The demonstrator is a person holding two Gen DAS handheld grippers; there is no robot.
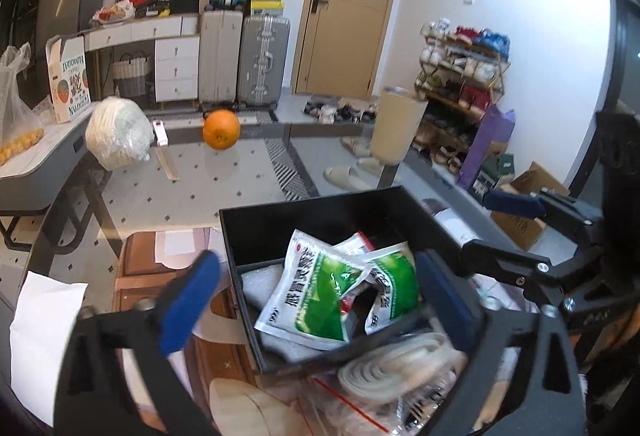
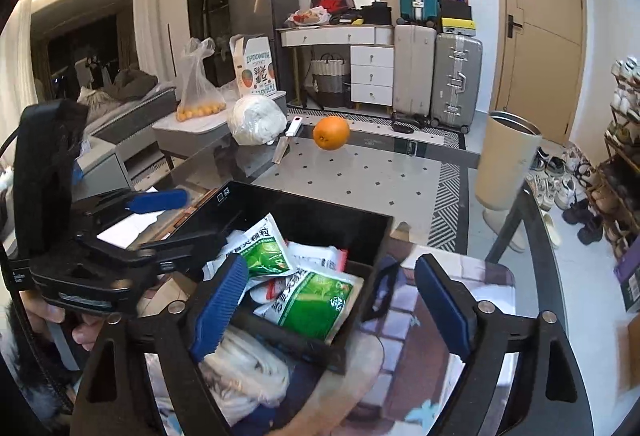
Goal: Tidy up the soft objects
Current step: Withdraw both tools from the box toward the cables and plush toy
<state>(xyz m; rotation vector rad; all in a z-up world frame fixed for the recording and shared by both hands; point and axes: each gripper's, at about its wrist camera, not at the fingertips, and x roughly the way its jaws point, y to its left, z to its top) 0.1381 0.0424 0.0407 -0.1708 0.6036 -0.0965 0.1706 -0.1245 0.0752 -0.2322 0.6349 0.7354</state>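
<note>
A black open box stands on the glass table and holds several green-and-white sachets; it also shows in the right wrist view with the sachets. My left gripper is open, its blue pads either side of the box's near part. My right gripper is open and empty above the box's near edge. A rolled beige strap in a clear bag lies just in front of the box. A white bundle lies below my right gripper's left finger.
An orange, a white bagged bundle and a white-handled knife sit at the table's far edge. A beige cylinder stands at the right. Suitcases, drawers, a door and a shoe rack lie beyond.
</note>
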